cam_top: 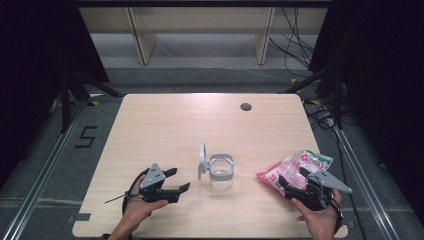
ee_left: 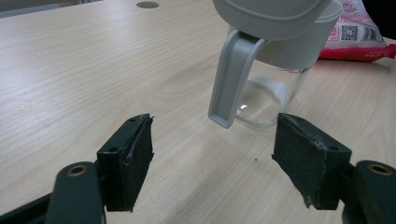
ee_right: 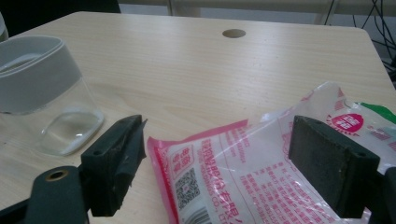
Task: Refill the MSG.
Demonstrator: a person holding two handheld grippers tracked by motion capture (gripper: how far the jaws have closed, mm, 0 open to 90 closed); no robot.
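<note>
A: Where is the pink bag lying?

B: Near the worktop's right edge, straight ahead of the right gripper, whose jaws are spread wide with the bag's corner between them, unpressed.

A: And the left gripper?

B: Held wide, empty, facing the clear jar's handle.

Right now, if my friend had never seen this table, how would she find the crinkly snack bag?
Start at the wooden table and go to its front right corner, where the right gripper sits with its jaws open around one end of the bag. The bag lies flat there, right of the clear jar. It is the only soft, pink-and-white thing with red printing.
</note>
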